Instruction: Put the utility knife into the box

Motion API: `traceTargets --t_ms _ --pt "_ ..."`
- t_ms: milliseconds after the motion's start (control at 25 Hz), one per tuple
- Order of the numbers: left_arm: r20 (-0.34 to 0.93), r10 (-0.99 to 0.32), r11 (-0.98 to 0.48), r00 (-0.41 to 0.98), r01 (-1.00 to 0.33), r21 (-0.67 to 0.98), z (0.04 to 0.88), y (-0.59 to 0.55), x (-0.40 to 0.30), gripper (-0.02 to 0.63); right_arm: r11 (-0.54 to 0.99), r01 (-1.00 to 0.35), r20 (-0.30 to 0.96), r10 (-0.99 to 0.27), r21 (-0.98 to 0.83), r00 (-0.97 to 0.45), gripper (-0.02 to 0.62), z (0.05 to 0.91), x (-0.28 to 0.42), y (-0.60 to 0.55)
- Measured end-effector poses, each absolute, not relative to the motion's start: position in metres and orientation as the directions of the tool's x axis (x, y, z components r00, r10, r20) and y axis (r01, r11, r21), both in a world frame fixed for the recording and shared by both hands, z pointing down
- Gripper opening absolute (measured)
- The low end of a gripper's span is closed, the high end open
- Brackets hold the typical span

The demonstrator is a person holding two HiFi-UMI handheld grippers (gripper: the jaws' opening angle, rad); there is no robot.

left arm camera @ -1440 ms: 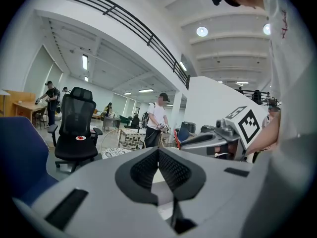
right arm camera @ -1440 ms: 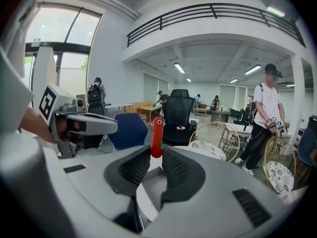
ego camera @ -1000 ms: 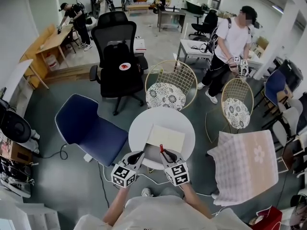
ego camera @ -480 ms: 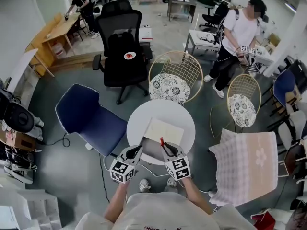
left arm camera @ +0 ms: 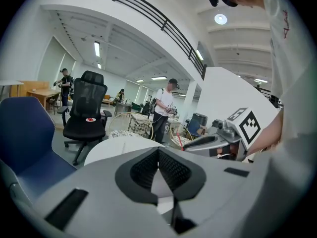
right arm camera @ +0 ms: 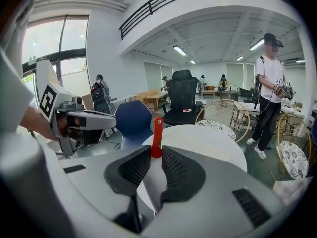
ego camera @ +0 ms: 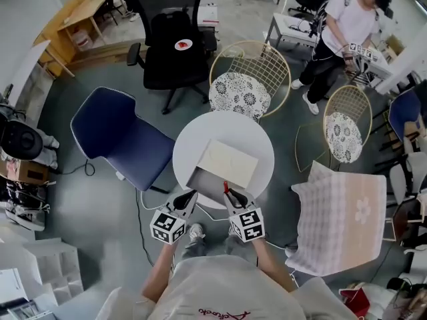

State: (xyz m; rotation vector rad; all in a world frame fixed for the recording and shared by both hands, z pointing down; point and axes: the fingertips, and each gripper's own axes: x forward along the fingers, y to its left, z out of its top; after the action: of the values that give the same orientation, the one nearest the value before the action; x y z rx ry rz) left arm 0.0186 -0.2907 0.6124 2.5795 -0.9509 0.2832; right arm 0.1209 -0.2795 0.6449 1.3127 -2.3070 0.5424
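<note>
R gripper is clamped on the red utility knife; in the right gripper view its two ribbed pads pinch the knife's lower end, w/ the handle standing upright above the jaws; the knife is off the table, held over the near rim of the round white table, just beside the near edge of the box and not yet inside it; box sits approx. mid-table, its pale flap lying flat toward the far side w/ a darker part toward the person (whether that is the open inside can't be told from the head view); L gripper hangs just beside the R one, at the table's near edge, apart from the box; in the left gripper view its jaws are pressed together at the tips w/ nothing between them, only a sliver of white table showing below the contact; same view shows the R gripper to its right w/ the knife tip poking out; round the table: a blue chair to the left, a black office chair beyond it, a gold wire chair w/ patterned cushion at the far side, a second wire chair to the right, and a pink checked cloth draped near right; another person stands in the far right corner.
</note>
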Motion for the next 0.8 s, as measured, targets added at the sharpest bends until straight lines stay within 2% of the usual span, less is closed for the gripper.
traceTargets --t_ms 520,800 --pt "0.363 -0.538 -0.687 0.761 -0.645 0.335 0.645 -0.277 0.029 0.011 0.466 -0.865 0.641 -0.608 -0.188 -0.467 0.081 0.699 0.121 -0.246" --pt "0.365 -0.549 -0.666 0.752 -0.657 0.353 0.652 -0.274 0.018 0.011 0.568 -0.815 0.703 -0.535 -0.11 -0.468 0.081 0.718 0.113 -0.252"
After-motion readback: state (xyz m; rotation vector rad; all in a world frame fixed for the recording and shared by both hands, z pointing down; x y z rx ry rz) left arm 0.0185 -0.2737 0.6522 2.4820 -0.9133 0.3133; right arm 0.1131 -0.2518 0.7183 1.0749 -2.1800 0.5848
